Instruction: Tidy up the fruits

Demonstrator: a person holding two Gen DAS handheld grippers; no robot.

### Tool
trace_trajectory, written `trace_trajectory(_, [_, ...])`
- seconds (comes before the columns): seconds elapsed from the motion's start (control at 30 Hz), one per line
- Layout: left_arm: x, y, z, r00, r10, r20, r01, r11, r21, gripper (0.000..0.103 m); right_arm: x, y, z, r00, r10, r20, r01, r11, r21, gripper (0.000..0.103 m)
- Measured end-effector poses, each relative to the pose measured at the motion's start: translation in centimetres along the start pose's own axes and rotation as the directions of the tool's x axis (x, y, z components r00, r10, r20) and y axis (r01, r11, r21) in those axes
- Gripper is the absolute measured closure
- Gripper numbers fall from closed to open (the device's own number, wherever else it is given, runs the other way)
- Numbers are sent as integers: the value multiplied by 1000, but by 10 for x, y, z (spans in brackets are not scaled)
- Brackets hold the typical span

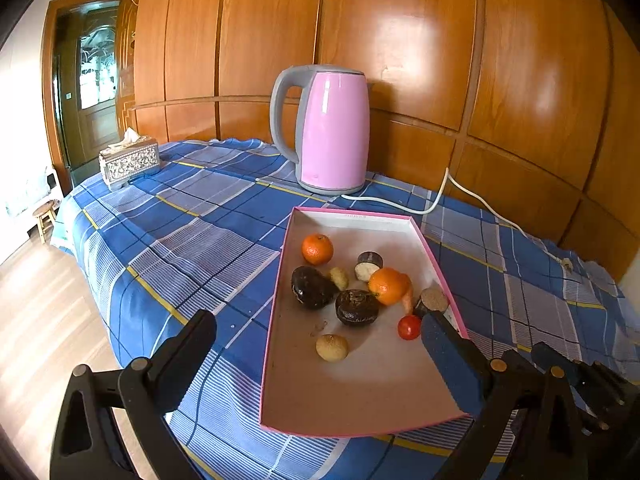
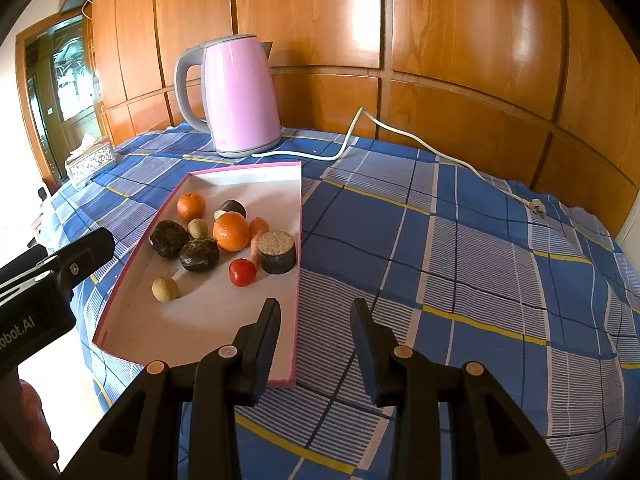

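Fruits point(image 2: 212, 240) all sit together inside the shallow pink-edged box point(image 2: 298, 280), bunched toward its far half, ahead of both grippers: two oranges, a small red tomato point(image 2: 242, 272), two dark lumpy pieces, a couple of pale round ones and cut dark stubs. Nothing lies loose on the checked cloth point(image 2: 460, 260), so this could be a pile waiting to be sorted or one just gathered up. Left gripper point(image 1: 316, 344) hangs over the box's near end, jaws spread wide and empty, its right finger just beside the tomato. Right gripper point(image 2: 316, 332) is also parted and empty, straddling the box's right wall. Risks, as I judge them: round fruit rolls easily, so a nudge from that close left finger could send the tomato skittering; a finger catching the thin cardboard wall could drag or tip the light box; the tight cluster means pinching one piece may shove its neighbours. Beyond stand a pink kettle point(image 2: 236, 96) and its loose white cord point(image 2: 360, 136).
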State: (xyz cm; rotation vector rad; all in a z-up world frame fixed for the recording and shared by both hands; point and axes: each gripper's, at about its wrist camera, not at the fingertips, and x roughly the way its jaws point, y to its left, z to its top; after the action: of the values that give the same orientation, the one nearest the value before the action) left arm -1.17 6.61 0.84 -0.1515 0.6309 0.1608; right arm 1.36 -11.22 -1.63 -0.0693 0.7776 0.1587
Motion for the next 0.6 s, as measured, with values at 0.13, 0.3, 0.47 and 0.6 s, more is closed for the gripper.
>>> trace_trajectory(0.13, [0,0,0,1000,-1,-1,1,1000,-1,0,0,0,0,1000,1,-2,-1,1000,-1,67])
trace_trajectory(0.3, [0,1,0,1000,-1,-4,1,1000,0,0,1,1,0,1000,1,-2,-1,1000,-3,67])
trace_trajectory(0.47, [1,0,-1,1000,-2,-10,2,1000,11,0,2,1,0,1000,2,-5,-2,1000,-2,67])
trace_trajectory(0.6, [6,0,-3,999,-10,-31,11,1000,20,1,2,0,-1,1000,4,-5,-4,1000,-1,67])
